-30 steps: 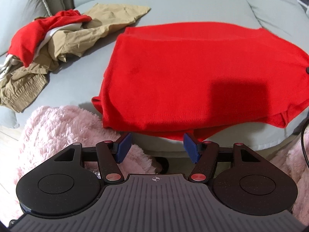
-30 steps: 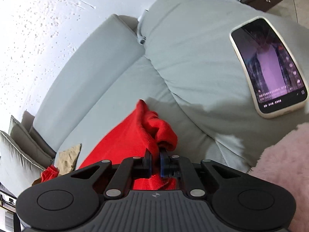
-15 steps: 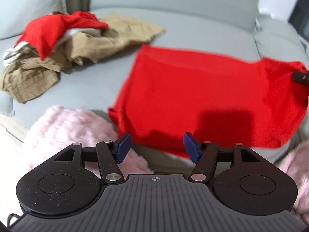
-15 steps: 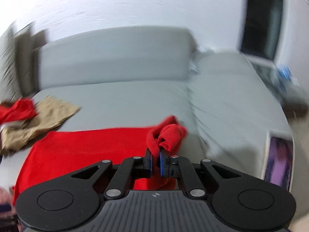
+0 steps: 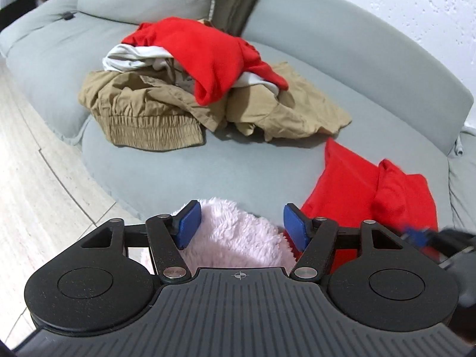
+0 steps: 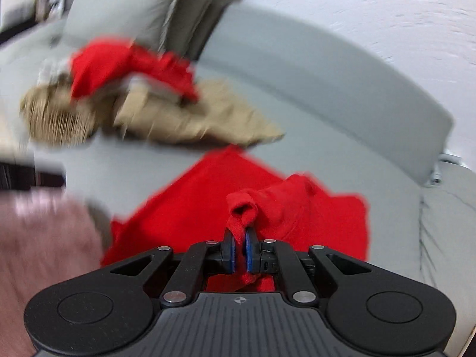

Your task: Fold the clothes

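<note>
Right now the red garment (image 6: 297, 208) lies spread on the grey sofa seat (image 5: 238, 166), toward its right end, with one bunched edge lifted off the cushion and doubled back over the flat part. That edge is pinched in the right gripper (image 6: 239, 250), whose blue pads are pressed together on a twist of the red cloth. The step in hand looks like a fold: one side of the garment being carried across the rest of it. The right view is smeared, so how far the fold has travelled is hard to judge.

The left gripper (image 5: 241, 223) holds nothing. Its jaws stand wide and have just been opening a little further, with only a pink fluffy fabric (image 5: 235, 238) showing behind the gap, not touching the pads. It hangs in front of the seat edge, close to the garment's near left corner.

Further left on the seat, well apart from the red garment, is a heap of unfolded clothes (image 5: 190, 89): tan trousers with an elastic waistband, something white, and another red piece on top.

The next move probably calls for laying the carried edge down square on the flat part, then letting go; the free gripper could pin or smooth the near corner.
</note>
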### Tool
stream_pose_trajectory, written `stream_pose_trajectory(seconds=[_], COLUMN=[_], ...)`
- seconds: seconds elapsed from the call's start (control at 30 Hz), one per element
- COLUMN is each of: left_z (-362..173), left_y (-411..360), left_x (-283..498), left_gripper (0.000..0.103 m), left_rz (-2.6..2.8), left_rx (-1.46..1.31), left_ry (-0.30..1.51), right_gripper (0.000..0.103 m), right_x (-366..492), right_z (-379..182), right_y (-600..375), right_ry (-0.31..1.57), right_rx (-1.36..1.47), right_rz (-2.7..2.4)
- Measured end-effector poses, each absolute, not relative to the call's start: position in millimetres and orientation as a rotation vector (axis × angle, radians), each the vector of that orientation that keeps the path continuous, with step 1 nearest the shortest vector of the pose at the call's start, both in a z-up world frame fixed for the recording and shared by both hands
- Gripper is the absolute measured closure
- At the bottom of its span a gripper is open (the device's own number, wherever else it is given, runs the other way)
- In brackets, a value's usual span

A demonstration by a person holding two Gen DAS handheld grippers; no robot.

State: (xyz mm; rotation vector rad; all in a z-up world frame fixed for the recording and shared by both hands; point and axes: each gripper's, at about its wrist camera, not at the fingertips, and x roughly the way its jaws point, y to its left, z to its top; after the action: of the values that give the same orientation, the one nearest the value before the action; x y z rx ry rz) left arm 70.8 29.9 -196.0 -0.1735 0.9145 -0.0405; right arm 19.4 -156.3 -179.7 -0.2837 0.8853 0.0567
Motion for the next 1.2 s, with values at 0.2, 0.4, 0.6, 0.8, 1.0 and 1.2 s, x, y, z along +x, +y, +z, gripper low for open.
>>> stream_pose_trajectory(seconds=[0.2,0.4,0.6,0.8,1.0,1.2], left_z=[-198.1,-198.3,-198.1,-198.3,-198.7,-199.2], left_y=[28.7,34.3,38.3,39.6,36.1,35.2], left_x=[70.4,70.5,72.0,72.1,72.0,72.3], left_gripper=[0.032,0.032,0.032,0.032,0.032,0.032], left_rz=[-0.049,-0.048,-0.042,-0.036,-0.033,-0.026], left_rx=[-0.164,-0.188,-0.208,-0.209,-0.191,-0.179], left_ry=[0.912,0.907,0.906,0.907,0.909,0.913], right_gripper=[0.095,0.095,0.095,0.095,0.095,0.081], right_x=[34.6,43.2,39.8,25.1,11.7,11.1], right_z=[-178.4,-133.6,-132.7,-148.7,-146.5,-169.2], right_y=[-174.8,-188.6,-155.5,-131.6,-121.7,-115.7], right_ry=[0.955,0.797,0.802,0.858,0.855,0.974], right_rx=[-0.111,0.170,0.039,-0.169,-0.304,-0.329], right_rz=[0.032,0.054,0.221,0.348,0.420,0.522])
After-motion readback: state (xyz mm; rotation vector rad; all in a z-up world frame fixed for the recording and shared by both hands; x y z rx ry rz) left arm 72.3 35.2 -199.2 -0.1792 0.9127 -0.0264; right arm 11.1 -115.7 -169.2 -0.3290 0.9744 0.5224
